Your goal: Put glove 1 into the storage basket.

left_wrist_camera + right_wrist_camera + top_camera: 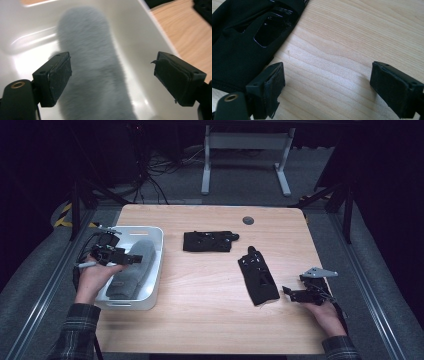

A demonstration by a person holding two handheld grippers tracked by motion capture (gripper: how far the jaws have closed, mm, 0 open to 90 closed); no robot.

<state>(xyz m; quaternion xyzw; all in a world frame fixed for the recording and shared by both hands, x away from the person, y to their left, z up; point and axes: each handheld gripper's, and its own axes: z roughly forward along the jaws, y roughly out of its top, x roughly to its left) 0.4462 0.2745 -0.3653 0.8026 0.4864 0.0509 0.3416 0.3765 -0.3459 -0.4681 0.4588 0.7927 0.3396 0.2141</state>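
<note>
The left claw hangs with jaws spread wide over the grey fuzzy sock, which lies loose in the white bin at the desk's left. The right claw, also wide open, rests just beside a black glove at the near right.

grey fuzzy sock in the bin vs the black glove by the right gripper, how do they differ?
Colour: the grey sock is pale grey; the black glove is black.
Surface: the grey sock looks fuzzy and plain; the black glove looks smooth, with glossy patches on it.
Place: the grey sock lies inside the white bin, below the open left gripper; the black glove lies flat on the bare wooden table, just left of the open right gripper.
Shared: both are soft fabric items, and neither is gripped.
</note>
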